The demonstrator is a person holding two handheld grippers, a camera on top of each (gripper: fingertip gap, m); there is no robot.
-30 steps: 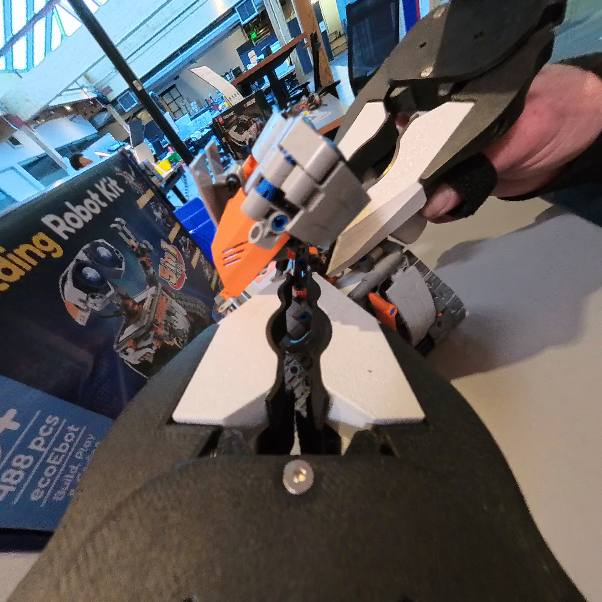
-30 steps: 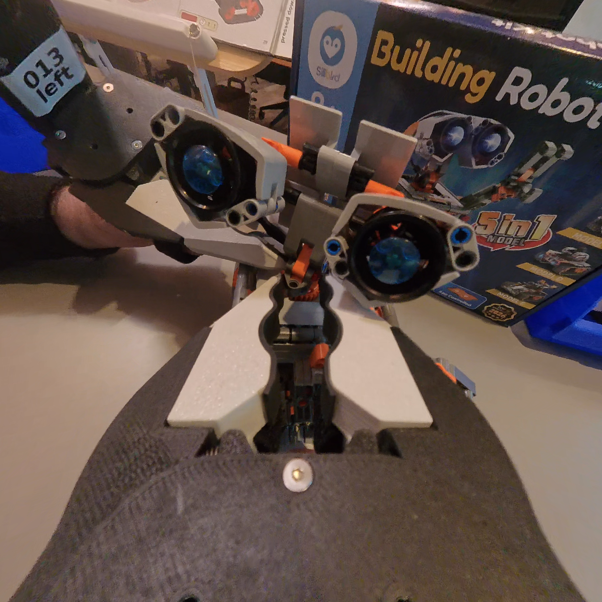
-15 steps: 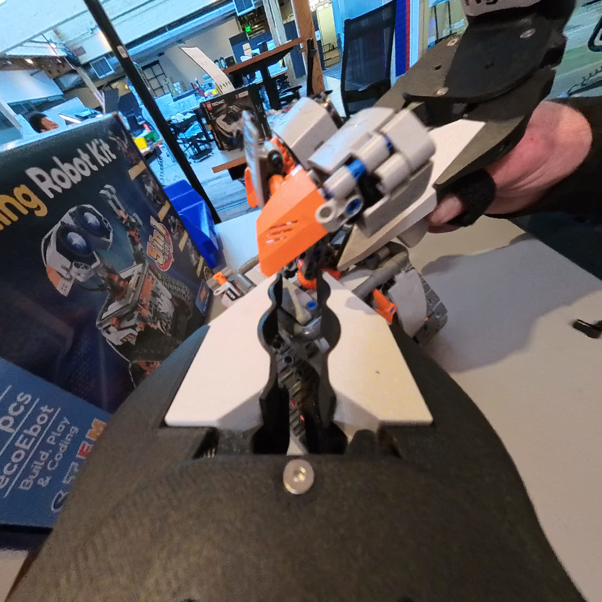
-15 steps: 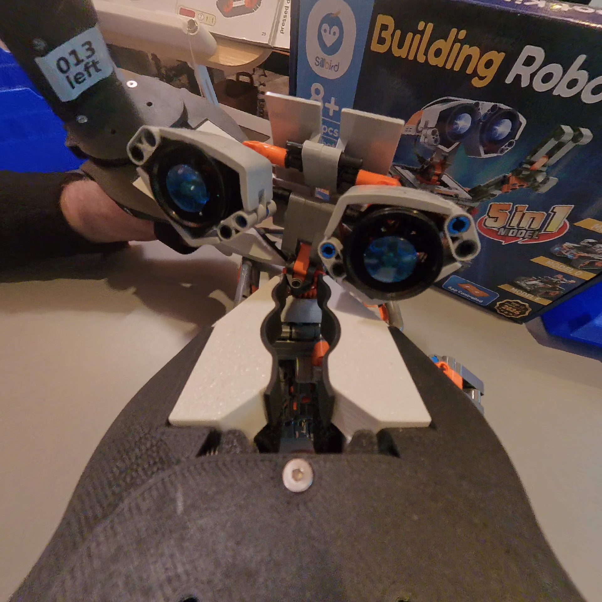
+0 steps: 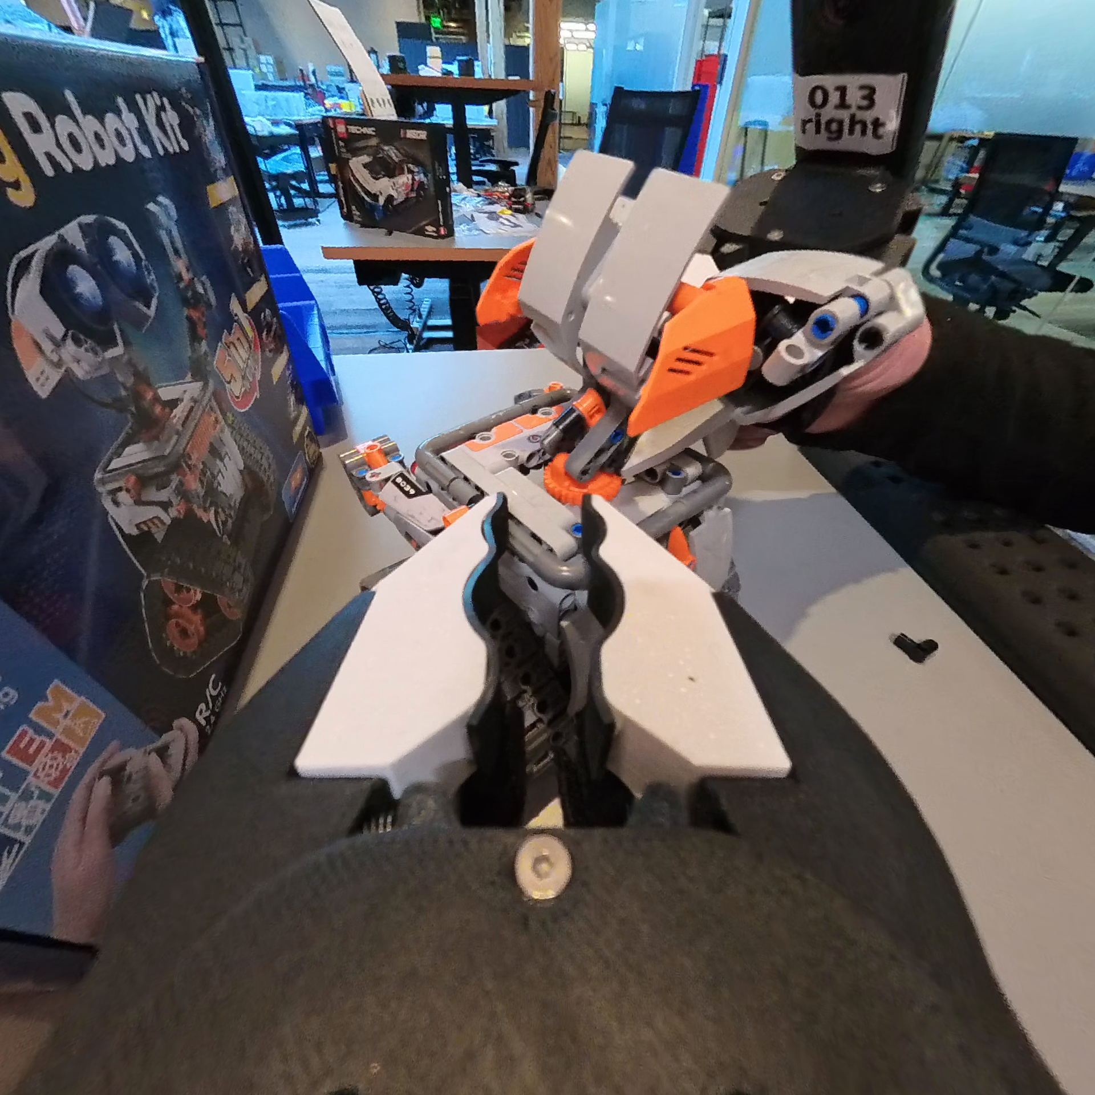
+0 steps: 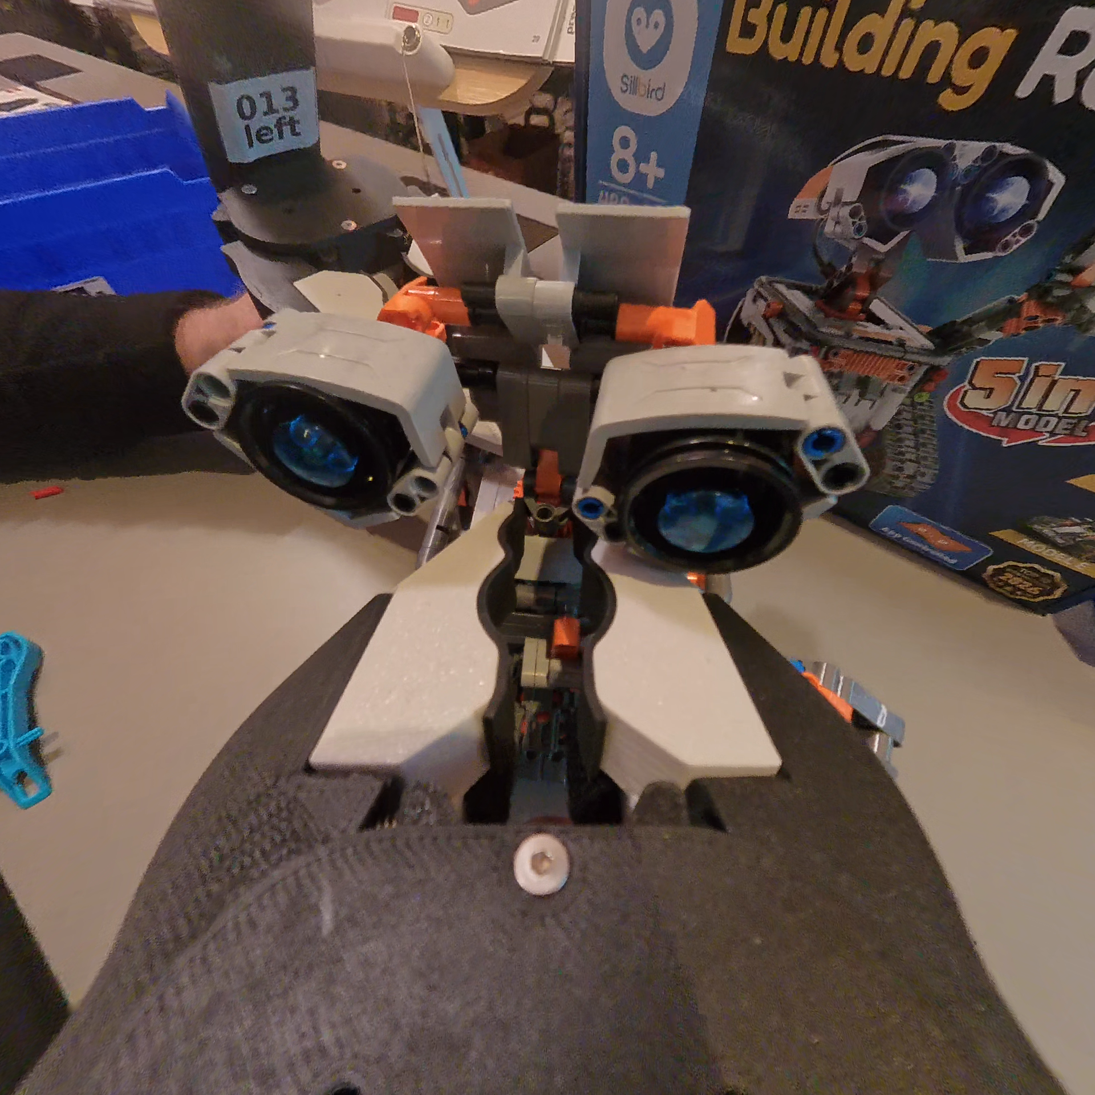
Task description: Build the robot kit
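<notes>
Left gripper (image 5: 542, 515) has its white fingers (image 5: 415, 640) narrowed round the toy robot (image 5: 598, 379), clamped on the grey and black chassis that fills the slot between them; the grey tube frame of the body sits right at the fingertips. Right gripper (image 6: 548, 521) comes at the same model from the face side, fingers (image 6: 426, 658) narrow too, closed on the neck/front column w/ the small orange piece showing in the gap. The bot stands on the white table (image 5: 829, 592), long axis roughly vertical: body low by the fingertips, head up above them. In the right wrist view the head faces straight back at the cam, two blue-lens eyes (image 6: 705, 521) either side of the fingertips, tipped a bit downward, two grey flaps sticking up behind. From the left wrist view the head points off to the right of the fingers, orange side panel toward the cam, and the other gripper (image 5: 687, 426) plus a hand (image 5: 883, 379) lie beyond it. Kit box (image 5: 136, 367) stands left of the left fingers, apart from the bot. A teal beam part (image 6: 18, 723) lies well left of the right fingers; a small black part (image 5: 915, 646) lies right of the left ones.
</notes>
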